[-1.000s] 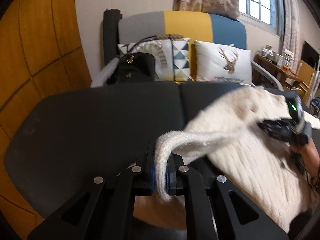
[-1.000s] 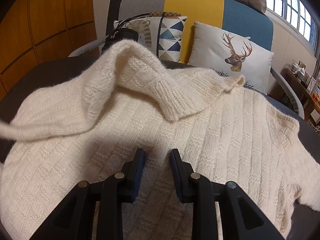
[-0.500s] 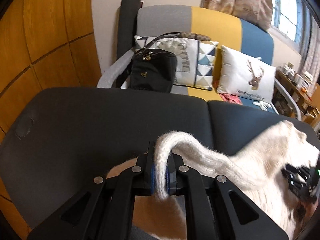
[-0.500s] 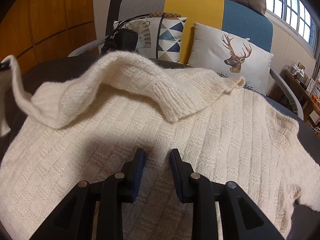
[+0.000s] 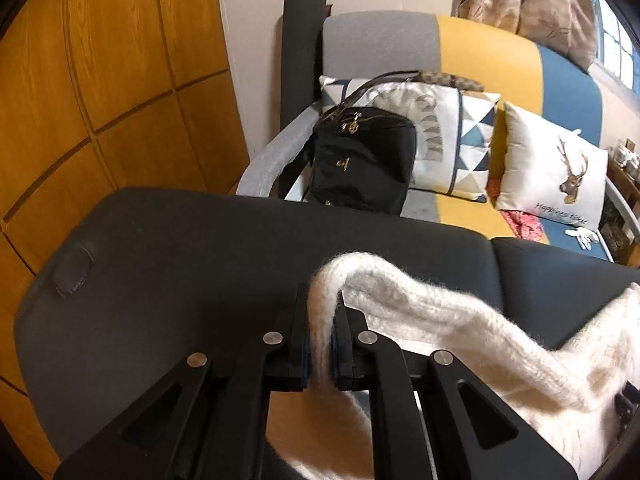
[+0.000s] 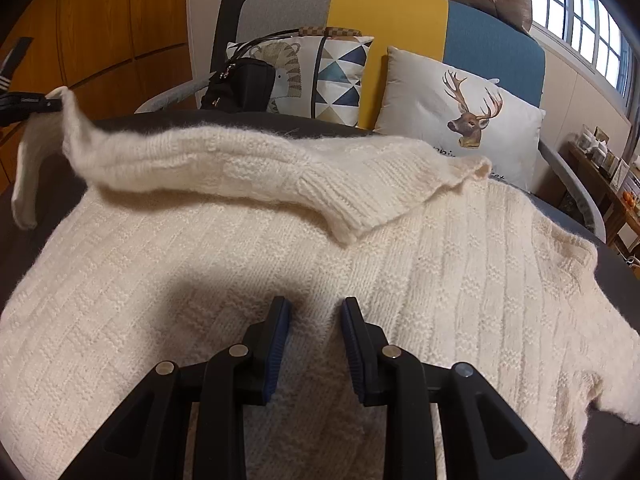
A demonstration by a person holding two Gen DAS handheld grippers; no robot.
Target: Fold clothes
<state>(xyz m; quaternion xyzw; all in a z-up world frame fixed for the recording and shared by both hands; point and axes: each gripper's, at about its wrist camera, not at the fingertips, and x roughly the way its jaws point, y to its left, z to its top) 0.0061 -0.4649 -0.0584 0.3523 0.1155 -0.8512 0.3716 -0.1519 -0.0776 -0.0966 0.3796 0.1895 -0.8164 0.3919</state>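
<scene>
A cream knit sweater (image 6: 440,272) lies spread on a dark grey padded surface (image 5: 180,264). My left gripper (image 5: 322,320) is shut on the cuff end of one sleeve (image 5: 420,304), which arches over its fingers and trails right toward the body. In the right wrist view that sleeve (image 6: 224,160) stretches across the far part of the sweater to the left gripper (image 6: 52,102) at the far left edge. My right gripper (image 6: 314,320) stands open, its fingertips resting on the sweater's body with flat knit showing between them.
Behind the surface stands a sofa (image 5: 480,52) with a grey, yellow and blue back. On it are a black bag (image 5: 360,164), a triangle-patterned cushion (image 6: 336,76) and a deer cushion (image 6: 460,116). Wood panelling (image 5: 100,80) fills the left; a cluttered shelf (image 6: 600,156) stands at right.
My left gripper has carried the sleeve leftward, away from the sweater's body, so the sleeve now stretches out sideways. The right gripper has not moved.
</scene>
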